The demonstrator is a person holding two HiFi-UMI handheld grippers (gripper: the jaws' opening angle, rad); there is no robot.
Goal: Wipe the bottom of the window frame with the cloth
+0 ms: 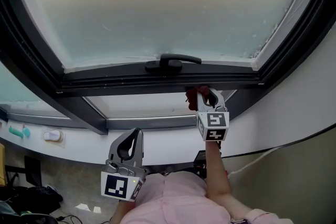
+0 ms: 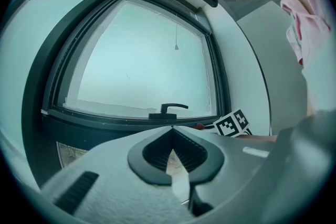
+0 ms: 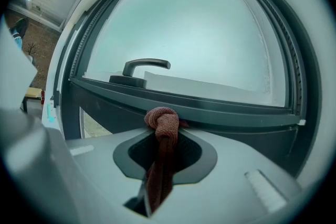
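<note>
Grey jaws of the right gripper clamp a twisted rust-red cloth. Its knotted end sits against the dark grey bottom rail of the window frame, mid-picture, just right of the black lever handle. The left gripper, lower left in the head view, has its jaws closed together with nothing between them, and the right gripper's cube shows black-and-white square markers.

The cloth is a matt, nubbly terry weave, reddish-brown. The window frame looks like smooth dark grey painted metal with a dull sheen, and its pane is frosted glass. The right gripper has a matt grey plastic shell, and its jaws are lined in black textured padding.
</note>
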